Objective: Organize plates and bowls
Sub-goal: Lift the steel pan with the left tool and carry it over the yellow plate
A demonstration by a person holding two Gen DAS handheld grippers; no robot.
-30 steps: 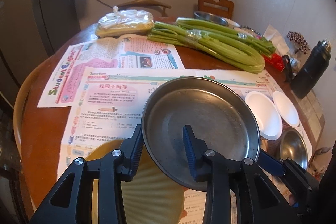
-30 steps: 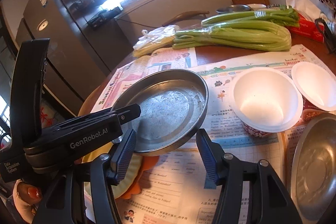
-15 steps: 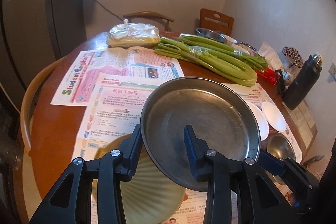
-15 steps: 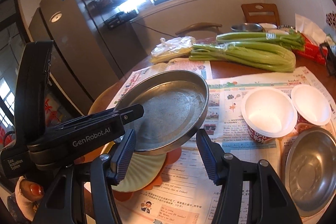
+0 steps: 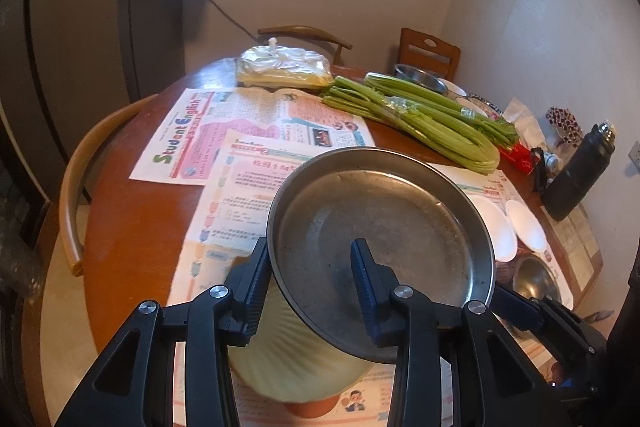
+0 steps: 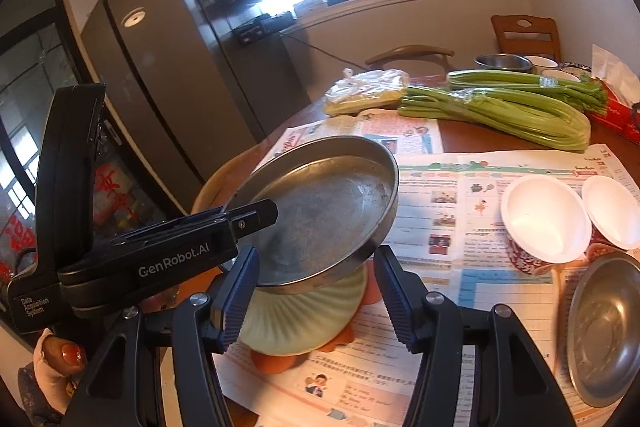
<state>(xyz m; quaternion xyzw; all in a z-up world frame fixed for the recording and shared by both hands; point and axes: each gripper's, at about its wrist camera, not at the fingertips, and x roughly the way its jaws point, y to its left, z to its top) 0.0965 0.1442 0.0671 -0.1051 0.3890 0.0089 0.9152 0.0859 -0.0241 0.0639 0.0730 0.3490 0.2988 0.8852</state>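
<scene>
Closest in, the left gripper (image 5: 308, 281) pinches the near rim of a round metal plate (image 5: 380, 239). One finger is under the rim and one is inside the plate, so the jaws are squeezed almost shut on the thin edge. The plate is up in the air and tips a bit. Right under it sits a pale yellow ribbed plate (image 5: 288, 355) on top of an orange plate (image 6: 276, 363), both on the newspaper (image 5: 240, 187).

The right gripper (image 6: 314, 297) is wide open and holds nothing. Its fingers are just below the metal plate's edge, one on each side of the yellow plate.

A little farther, to the right, there are two white bowls (image 6: 546, 217) with red patterns outside, touching each other, and a small shiny metal dish (image 6: 604, 327) near them. Farther back lie long green celery stalks (image 5: 416, 115), a plastic bag of food (image 5: 282, 67), and a dark bottle (image 5: 580, 175).

What could go wrong: the plate is held only by one thin edge, so I think it could slip or swing down and bang the yellow plate. If it tips more, it might slide out. The open right fingers are near and could bump the stack.
</scene>
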